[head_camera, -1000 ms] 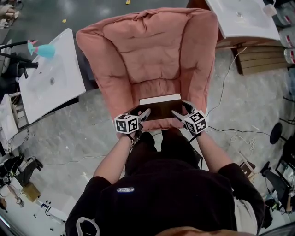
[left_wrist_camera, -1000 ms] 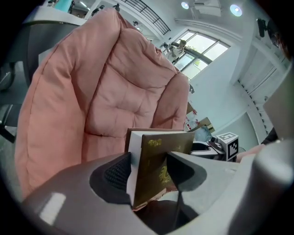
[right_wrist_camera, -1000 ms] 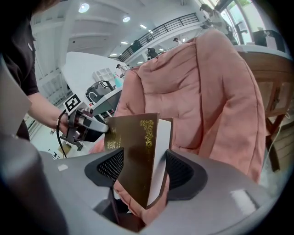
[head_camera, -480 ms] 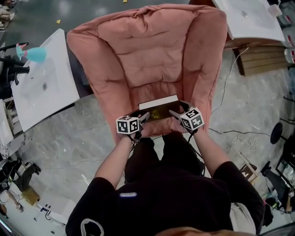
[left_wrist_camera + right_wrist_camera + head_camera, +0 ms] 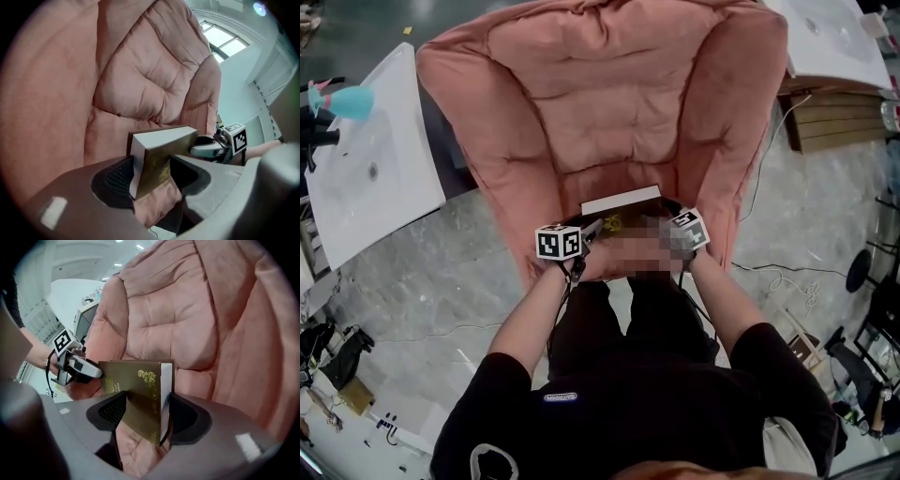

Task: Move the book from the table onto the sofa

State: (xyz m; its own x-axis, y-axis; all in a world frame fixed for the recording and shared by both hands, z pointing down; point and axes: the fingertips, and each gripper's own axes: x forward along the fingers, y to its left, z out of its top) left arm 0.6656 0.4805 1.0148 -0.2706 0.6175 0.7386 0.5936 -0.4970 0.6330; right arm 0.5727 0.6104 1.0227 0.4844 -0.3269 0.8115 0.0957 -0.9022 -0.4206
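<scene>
A book (image 5: pixel 619 201) with a dark brown, gold-printed cover and white page edges hangs just above the front of the pink sofa's (image 5: pixel 619 103) seat. My left gripper (image 5: pixel 594 229) is shut on its left end, the right gripper (image 5: pixel 662 227) on its right end. In the left gripper view the book (image 5: pixel 161 154) stands on edge between the jaws of my left gripper (image 5: pixel 150 176), and the right gripper (image 5: pixel 208 150) shows at its far end. In the right gripper view my right gripper (image 5: pixel 143 413) clamps the book (image 5: pixel 140 390), with the left gripper (image 5: pixel 77 366) beyond it.
A white table (image 5: pixel 366 178) with a teal object (image 5: pixel 347 101) stands left of the sofa. Another white top (image 5: pixel 839 42) and stacked wooden boards (image 5: pixel 834 122) are at the upper right. Cables (image 5: pixel 787 281) trail on the grey floor to the right.
Both grippers have carried the book a little farther in over the sofa seat. Their hold on it is unchanged.
</scene>
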